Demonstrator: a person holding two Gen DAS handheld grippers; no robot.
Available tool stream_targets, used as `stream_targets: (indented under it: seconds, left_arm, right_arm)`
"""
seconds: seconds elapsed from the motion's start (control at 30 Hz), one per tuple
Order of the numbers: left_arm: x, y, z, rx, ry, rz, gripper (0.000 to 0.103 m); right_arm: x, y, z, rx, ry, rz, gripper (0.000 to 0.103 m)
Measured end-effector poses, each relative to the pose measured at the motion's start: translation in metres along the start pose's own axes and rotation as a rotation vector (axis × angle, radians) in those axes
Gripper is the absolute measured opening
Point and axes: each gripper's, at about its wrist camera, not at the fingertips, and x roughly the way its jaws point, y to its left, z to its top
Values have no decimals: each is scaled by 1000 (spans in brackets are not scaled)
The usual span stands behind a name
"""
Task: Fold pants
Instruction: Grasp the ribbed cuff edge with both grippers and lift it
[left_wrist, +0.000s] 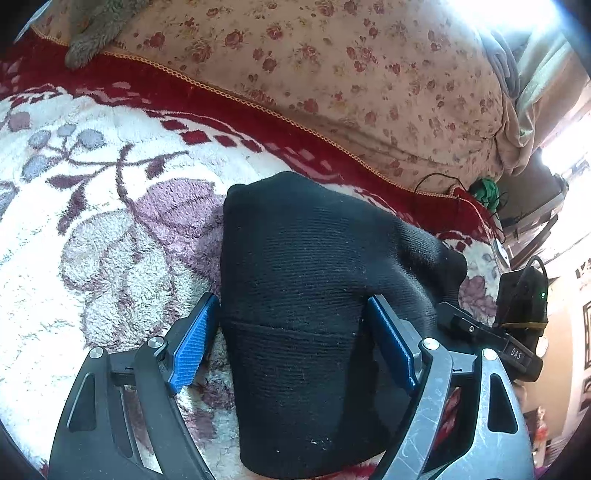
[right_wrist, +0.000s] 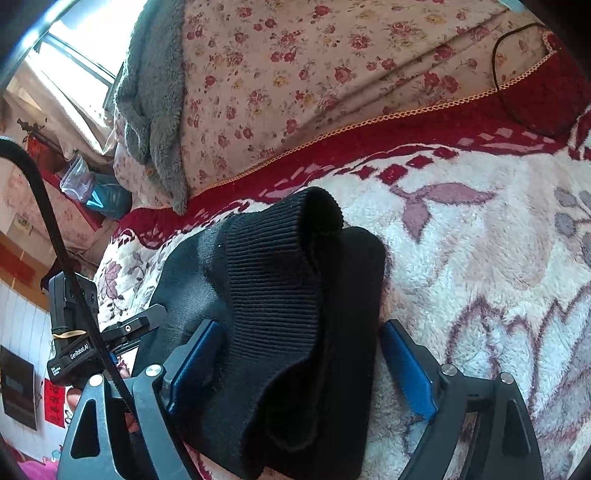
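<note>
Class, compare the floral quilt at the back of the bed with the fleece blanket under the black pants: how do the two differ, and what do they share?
The floral quilt is smooth cloth; the fleece blanket is fluffy pile. The quilt carries small red roses on beige; the blanket shows large purple leaves on white inside a red border. The quilt is heaped up; the blanket lies spread flat, bearing the black pants. Both have plant patterns and lie on the same bed.

A bed carries everything, covered by a fleecy white blanket (left_wrist: 110, 229) with mauve flowers and a red border. Black pants (left_wrist: 314, 295), folded into a bundle, lie on it near the camera. Along the far side lies a rose-print quilt (left_wrist: 351, 74), with a grey fleece (right_wrist: 155, 92) draped over it.
</note>
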Motion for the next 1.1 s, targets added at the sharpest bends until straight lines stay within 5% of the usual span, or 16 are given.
stream_targets:
  seconds: [0.4, 0.5, 0.77, 1.1]
  left_arm:
    - [3, 2, -1, 8, -5, -12, 84]
    - [4, -3, -2, 18, -16, 20, 82]
    - [-1, -20, -8, 60, -69, 83, 39]
    - [-22, -38, -12, 116, -108, 123, 28]
  right_arm:
    - [0, -1, -3, -1, -25, 4, 87]
    - [-1, 2, -2, -24, -34, 24, 66]
    - [-10, 17, -7, -101, -90, -20, 49]
    - [-28, 37, -8, -134, -123, -27, 43]
